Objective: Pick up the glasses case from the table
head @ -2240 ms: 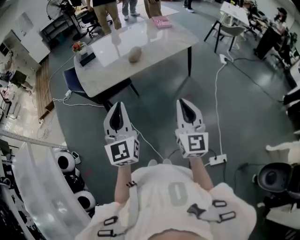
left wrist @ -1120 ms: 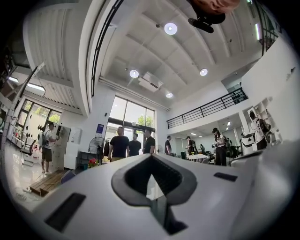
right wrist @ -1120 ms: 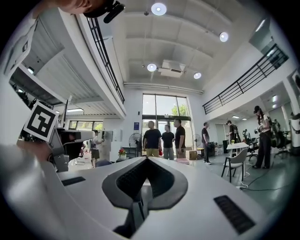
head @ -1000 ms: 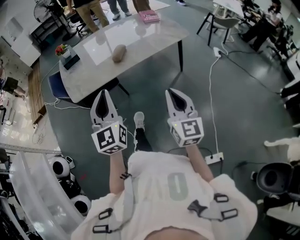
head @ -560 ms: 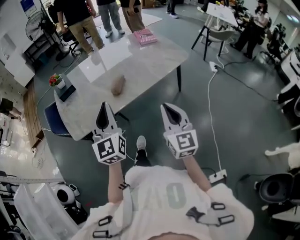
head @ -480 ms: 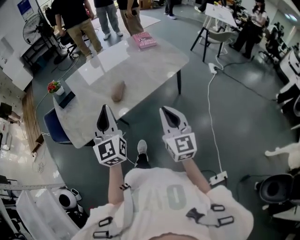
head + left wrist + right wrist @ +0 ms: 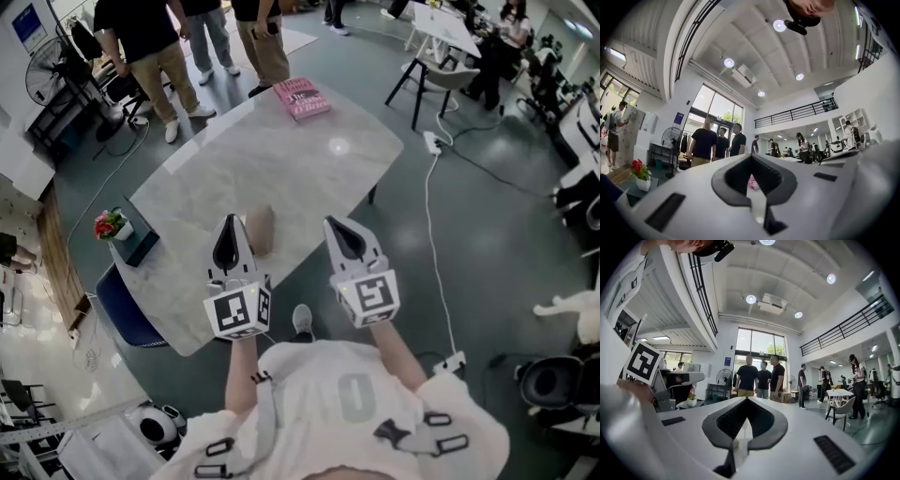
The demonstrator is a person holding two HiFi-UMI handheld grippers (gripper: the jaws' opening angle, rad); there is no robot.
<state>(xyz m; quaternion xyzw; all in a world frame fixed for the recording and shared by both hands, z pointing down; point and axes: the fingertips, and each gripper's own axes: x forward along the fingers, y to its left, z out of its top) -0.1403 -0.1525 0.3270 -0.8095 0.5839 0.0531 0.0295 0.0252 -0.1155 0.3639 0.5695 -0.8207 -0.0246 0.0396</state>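
Note:
The glasses case (image 7: 260,228) is a tan oval pouch lying near the front of the white marble table (image 7: 309,169). My left gripper (image 7: 228,223) is held level over the table's near edge, its tip just left of the case and apart from it, with the jaws shut and nothing in them. My right gripper (image 7: 337,226) hangs a hand's width to the right of the case, also shut and empty. In the left gripper view the left gripper (image 7: 751,156) hides the case. The right gripper (image 7: 747,400) looks out over the tabletop with its jaws together.
A pink book (image 7: 302,97) lies at the table's far end. A small potted plant (image 7: 110,225) and a dark flat object (image 7: 141,246) sit at the left corner, with a blue chair (image 7: 127,314) below. Several people (image 7: 150,47) stand beyond the table. A white cable (image 7: 434,187) runs over the floor to the right.
The table has come much closer in the head view. Both grippers moved forward together, from over the floor to the table's near edge, and stayed shut. The case now lies beside the left tip.

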